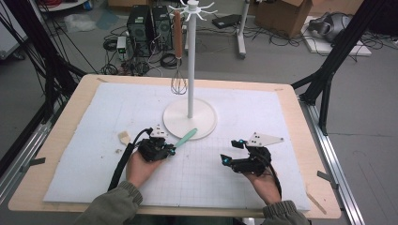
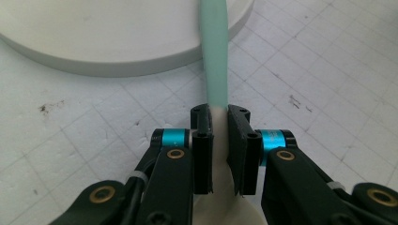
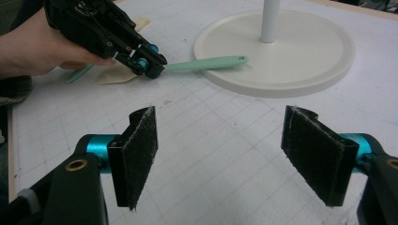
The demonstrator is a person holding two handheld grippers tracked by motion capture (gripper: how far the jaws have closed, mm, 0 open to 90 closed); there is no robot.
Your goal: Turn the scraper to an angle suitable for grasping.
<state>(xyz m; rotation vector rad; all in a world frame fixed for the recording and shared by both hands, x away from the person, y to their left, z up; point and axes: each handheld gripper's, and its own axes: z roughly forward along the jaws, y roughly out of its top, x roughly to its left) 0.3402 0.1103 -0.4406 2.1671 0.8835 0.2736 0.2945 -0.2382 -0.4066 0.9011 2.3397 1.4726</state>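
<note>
Mint-green spatula [image 1: 187, 137] lies low over the desk [image 1: 56, 183] w/ handle tip on the stand base [image 1: 206, 123]; left gripper [image 2: 219, 140] jaws clamp its neck (prob. to hang it). Right gripper [image 3: 219, 154] waits nearby, jaws wide apart, empty.

Whisk [image 1: 178, 83] hangs from white stand [image 1: 190, 61]; computers [image 1: 150, 23] on floor beyond.

Two grippers work the table: the left gripper [image 1: 172, 151] at seven o'clock and the right gripper [image 1: 226, 159] at five. One mint-green spatula [image 1: 187, 137] lies near centre. One white stand [image 1: 190, 117] rises at twelve, carrying one whisk [image 1: 178, 84].
</note>
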